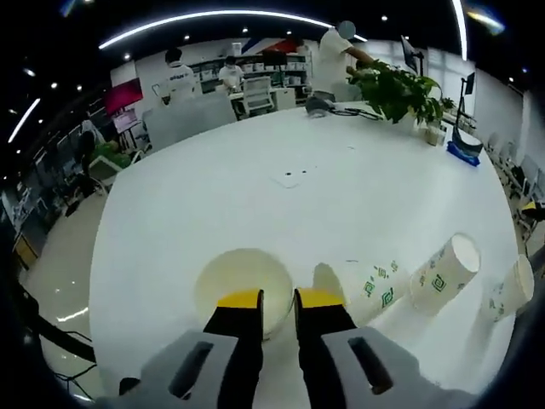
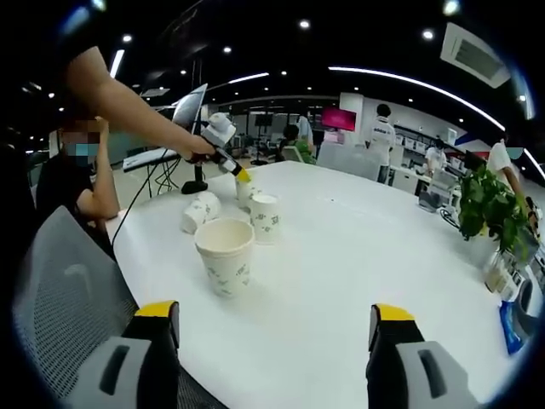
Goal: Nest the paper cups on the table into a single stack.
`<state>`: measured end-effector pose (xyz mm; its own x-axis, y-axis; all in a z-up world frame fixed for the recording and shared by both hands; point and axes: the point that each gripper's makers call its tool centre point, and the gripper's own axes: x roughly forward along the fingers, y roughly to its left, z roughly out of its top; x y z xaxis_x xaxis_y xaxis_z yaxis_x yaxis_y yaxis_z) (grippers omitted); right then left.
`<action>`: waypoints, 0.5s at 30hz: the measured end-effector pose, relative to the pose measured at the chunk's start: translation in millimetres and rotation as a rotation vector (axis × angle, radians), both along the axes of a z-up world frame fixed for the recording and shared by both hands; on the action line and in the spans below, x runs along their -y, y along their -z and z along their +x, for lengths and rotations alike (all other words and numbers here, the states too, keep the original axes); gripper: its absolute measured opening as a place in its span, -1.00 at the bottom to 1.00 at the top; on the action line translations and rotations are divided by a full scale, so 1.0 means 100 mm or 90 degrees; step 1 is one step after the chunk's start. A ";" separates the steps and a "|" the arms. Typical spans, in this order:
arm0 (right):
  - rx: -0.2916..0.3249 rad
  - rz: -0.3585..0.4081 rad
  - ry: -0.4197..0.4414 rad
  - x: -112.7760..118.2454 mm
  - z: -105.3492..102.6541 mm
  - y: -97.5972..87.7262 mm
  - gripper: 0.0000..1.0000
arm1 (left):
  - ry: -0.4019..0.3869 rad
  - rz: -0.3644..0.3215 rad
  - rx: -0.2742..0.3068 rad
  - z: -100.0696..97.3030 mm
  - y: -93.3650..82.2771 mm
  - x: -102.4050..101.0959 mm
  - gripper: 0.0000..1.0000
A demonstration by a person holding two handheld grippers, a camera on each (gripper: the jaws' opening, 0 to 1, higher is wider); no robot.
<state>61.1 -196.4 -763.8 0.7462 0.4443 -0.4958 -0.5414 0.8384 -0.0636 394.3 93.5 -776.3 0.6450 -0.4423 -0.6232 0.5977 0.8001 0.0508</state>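
Left gripper (image 1: 278, 298): jaws nearly together, pinching the rim of an upright cup (image 1: 243, 290), bottom centre of its view.
Right gripper (image 2: 277, 319): spread wide, holding nothing.
Stack (image 2: 226, 254): centre-left on the white surface (image 2: 358, 256).
Loose cups: lying cup (image 1: 444, 273) lower right; standing cup (image 2: 265, 217).
Advice: carry the pinched cup level, lower it squarely over the stack.

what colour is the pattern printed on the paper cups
Green, on white paper cups; clearest in the left gripper view.

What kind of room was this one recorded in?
Probably an open-plan office: a large white table with a potted plant, desks with monitors behind, and an office chair nearby.
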 end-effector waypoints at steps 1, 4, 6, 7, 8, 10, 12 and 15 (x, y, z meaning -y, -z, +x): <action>0.000 0.000 0.000 0.00 0.00 0.00 0.87 | 0.000 -0.005 -0.004 -0.01 0.00 0.02 -0.80; 0.000 -0.001 -0.001 -0.01 0.00 -0.01 0.86 | 0.012 0.002 -0.002 -0.05 -0.01 0.05 -0.90; -0.001 -0.002 -0.002 -0.02 -0.01 -0.01 0.86 | 0.015 0.004 -0.002 -0.04 0.00 0.04 -0.98; -0.001 -0.002 -0.002 -0.02 -0.01 -0.01 0.86 | 0.015 0.004 -0.003 -0.03 0.00 0.03 -0.98; -0.001 -0.002 -0.002 -0.02 -0.01 -0.01 0.85 | 0.018 0.001 -0.007 -0.04 0.01 0.04 -0.98; 0.000 -0.002 -0.002 -0.02 -0.01 -0.02 0.85 | 0.020 0.002 -0.011 -0.04 0.01 0.05 -0.98; 0.001 -0.003 0.000 -0.02 -0.01 -0.02 0.85 | 0.023 0.007 -0.013 -0.04 0.02 0.05 -0.99; 0.004 -0.003 0.003 -0.01 0.00 -0.03 0.85 | 0.027 0.007 -0.013 -0.05 -0.01 0.05 -1.00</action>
<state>61.2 -195.5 -760.6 0.7518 0.4382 -0.4927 -0.5368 0.8407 -0.0714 388.9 88.0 -775.6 0.6130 -0.4621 -0.6409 0.6322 0.7734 0.0471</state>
